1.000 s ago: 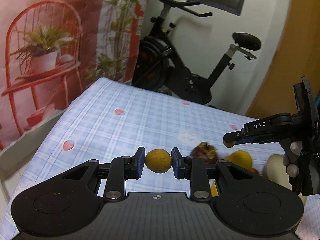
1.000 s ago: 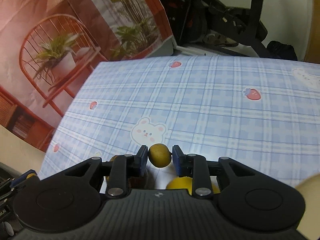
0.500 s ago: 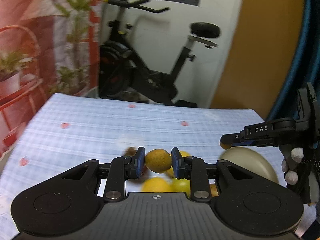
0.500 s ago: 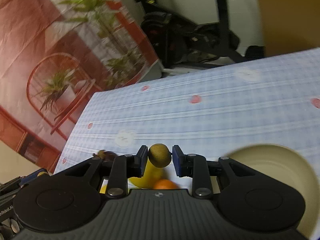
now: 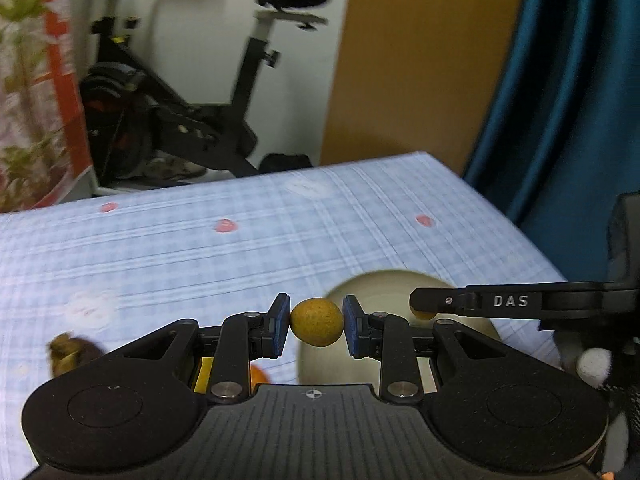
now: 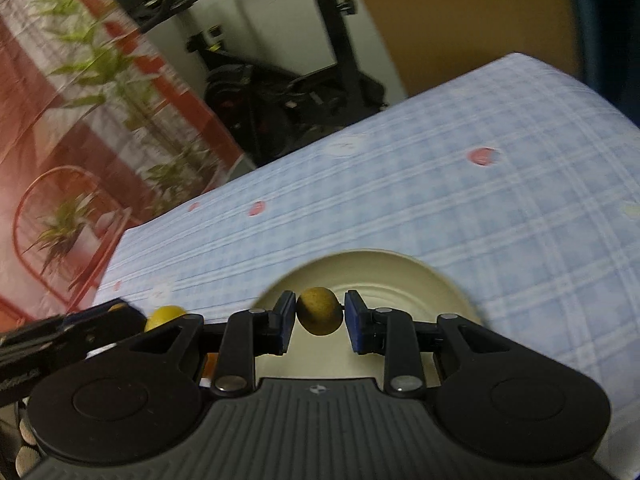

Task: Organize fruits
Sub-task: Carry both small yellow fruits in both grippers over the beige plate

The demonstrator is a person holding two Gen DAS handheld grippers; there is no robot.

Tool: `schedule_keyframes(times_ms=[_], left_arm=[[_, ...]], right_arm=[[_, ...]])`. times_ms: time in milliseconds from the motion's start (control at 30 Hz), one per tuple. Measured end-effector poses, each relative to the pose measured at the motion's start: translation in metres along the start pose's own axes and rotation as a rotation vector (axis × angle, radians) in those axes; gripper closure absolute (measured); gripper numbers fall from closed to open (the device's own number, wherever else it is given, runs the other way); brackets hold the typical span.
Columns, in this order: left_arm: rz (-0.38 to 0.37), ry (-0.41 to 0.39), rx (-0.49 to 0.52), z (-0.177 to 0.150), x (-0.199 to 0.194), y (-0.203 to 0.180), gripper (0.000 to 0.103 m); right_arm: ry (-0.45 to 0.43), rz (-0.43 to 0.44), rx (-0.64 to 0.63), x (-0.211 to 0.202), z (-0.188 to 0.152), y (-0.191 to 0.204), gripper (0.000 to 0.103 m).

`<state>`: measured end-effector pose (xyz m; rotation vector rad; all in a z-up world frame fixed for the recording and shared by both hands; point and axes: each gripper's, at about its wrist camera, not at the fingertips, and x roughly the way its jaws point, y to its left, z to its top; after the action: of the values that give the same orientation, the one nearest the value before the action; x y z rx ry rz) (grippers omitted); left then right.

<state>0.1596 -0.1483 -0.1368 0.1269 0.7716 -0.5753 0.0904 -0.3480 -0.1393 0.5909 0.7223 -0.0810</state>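
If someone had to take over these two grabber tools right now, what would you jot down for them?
Left gripper: shut on a small brownish-yellow fruit.
Right gripper: shut on a similar small fruit, in front of the cream plate.
The plate's visible part has no fruit.
Other fruits, including a yellow one, lie on the checked tablecloth left of the plate.
Left: set both down, then collect the rest.

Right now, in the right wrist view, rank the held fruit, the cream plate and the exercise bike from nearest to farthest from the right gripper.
1. Small brown fruit, between the right gripper's jaws.
2. Cream plate, just beyond, on the table.
3. Exercise bike, far back, off the table.
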Motion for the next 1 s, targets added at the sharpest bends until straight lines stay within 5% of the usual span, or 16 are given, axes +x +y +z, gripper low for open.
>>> schedule_keyframes(times_ms=[467, 1000], left_arm=[[-0.020, 0.109, 0.047, 0.003, 0.070, -0.012, 0.073], [0.010, 0.122, 0.097, 0.000, 0.077, -0.005, 0.070]], right_arm=[[-0.045, 0.000, 0.008, 0.010, -0.004, -0.021, 0.074], [-0.016, 0.039, 0.085, 0.034, 0.011, -0.019, 0.074]])
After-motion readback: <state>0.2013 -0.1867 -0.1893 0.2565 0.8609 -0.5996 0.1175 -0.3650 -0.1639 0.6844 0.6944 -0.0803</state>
